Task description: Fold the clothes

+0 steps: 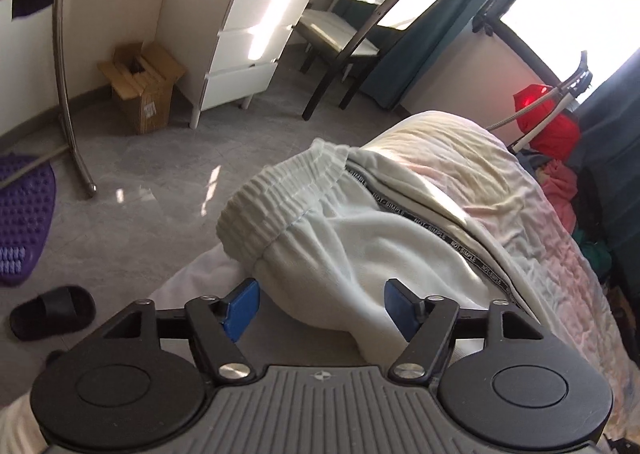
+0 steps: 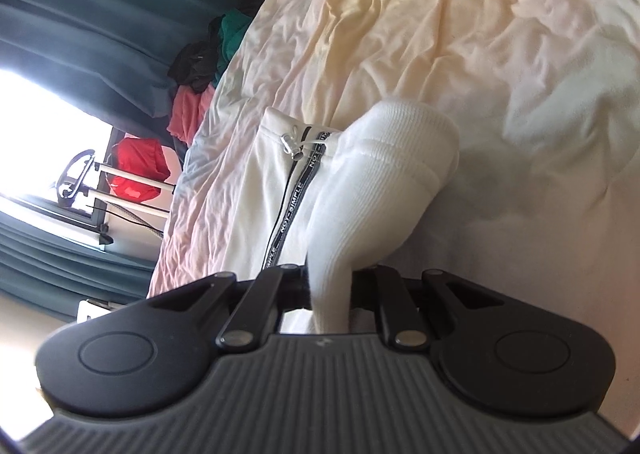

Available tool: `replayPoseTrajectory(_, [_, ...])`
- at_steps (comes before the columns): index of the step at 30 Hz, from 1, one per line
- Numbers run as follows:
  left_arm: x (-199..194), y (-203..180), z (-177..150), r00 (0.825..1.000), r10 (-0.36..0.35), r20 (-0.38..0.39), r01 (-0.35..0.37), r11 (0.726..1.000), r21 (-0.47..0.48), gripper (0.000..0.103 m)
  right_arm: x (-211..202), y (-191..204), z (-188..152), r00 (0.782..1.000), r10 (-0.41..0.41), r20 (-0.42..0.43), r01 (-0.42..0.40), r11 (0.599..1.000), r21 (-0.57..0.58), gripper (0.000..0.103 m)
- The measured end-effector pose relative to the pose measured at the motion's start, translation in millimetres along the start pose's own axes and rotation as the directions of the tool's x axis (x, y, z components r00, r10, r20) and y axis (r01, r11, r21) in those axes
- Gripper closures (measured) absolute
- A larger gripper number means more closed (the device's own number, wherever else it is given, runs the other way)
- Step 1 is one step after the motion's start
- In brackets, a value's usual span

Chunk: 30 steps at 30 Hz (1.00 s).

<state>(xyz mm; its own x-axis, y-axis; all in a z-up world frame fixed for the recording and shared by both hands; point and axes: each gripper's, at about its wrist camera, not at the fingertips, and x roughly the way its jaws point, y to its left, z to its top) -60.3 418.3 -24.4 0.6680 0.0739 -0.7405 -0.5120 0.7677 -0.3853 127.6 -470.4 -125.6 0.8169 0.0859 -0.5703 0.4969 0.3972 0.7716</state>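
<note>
White sweatpants (image 1: 352, 238) with a ribbed elastic waistband (image 1: 276, 198) and a black "NOT SIMPLE" side stripe (image 1: 452, 242) lie on the bed's pastel sheet (image 1: 532, 214). My left gripper (image 1: 320, 304) is open, its blue pads (image 1: 240, 310) either side of the white fabric, not closed on it. In the right wrist view my right gripper (image 2: 330, 294) is shut on a ribbed cuff of the sweatpants (image 2: 384, 182), which rises from between the jaws. The stripe (image 2: 292, 206) and a drawstring (image 2: 296, 144) show beside it.
Grey floor (image 1: 160, 194) lies left of the bed with a black slipper (image 1: 52, 312), purple mat (image 1: 24, 214), cardboard box (image 1: 140, 86), metal rack leg (image 1: 68, 102), white drawers (image 1: 244, 50) and a chair (image 1: 348, 42). A pile of coloured clothes (image 2: 200, 74) and teal curtains (image 2: 80, 14) are past the bed.
</note>
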Motion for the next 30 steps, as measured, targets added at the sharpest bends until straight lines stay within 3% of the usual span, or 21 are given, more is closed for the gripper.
replayPoseTrajectory(5, [-20, -64, -5, 0.996, -0.002, 0.093, -0.013, 0.987, 0.162, 0.022, -3, 2, 1, 1.0, 0.016, 0.024, -0.016, 1.0, -0.001, 0.091])
replayPoseTrajectory(10, [-13, -150, -27, 0.99, -0.082, 0.114, 0.048, 0.96, 0.276, 0.022, -19, 5, 5, 0.993, 0.073, 0.095, -0.07, 0.997, -0.028, 0.092])
replayPoseTrajectory(16, [22, -251, -69, 0.98, -0.18, 0.09, 0.121, 0.884, 0.451, 0.02, -22, -2, 8, 0.993, 0.067, 0.095, -0.07, 0.997, 0.023, 0.092])
replayPoseTrajectory(21, [75, -283, -105, 0.987, -0.141, 0.074, 0.092, 0.885, 0.457, 0.02, -20, -9, 5, 0.996, 0.048, 0.074, -0.052, 0.997, 0.049, 0.092])
replayPoseTrajectory(25, [108, -292, -131, 0.992, -0.049, 0.116, -0.02, 0.85, 0.527, 0.02, -17, -14, 3, 0.997, 0.04, 0.061, -0.044, 0.996, 0.073, 0.092])
replayPoseTrajectory(30, [137, -281, -146, 0.999, 0.005, 0.05, -0.031, 0.834, 0.551, 0.02, -11, -22, 3, 0.998, 0.051, 0.034, -0.055, 0.989, 0.134, 0.089])
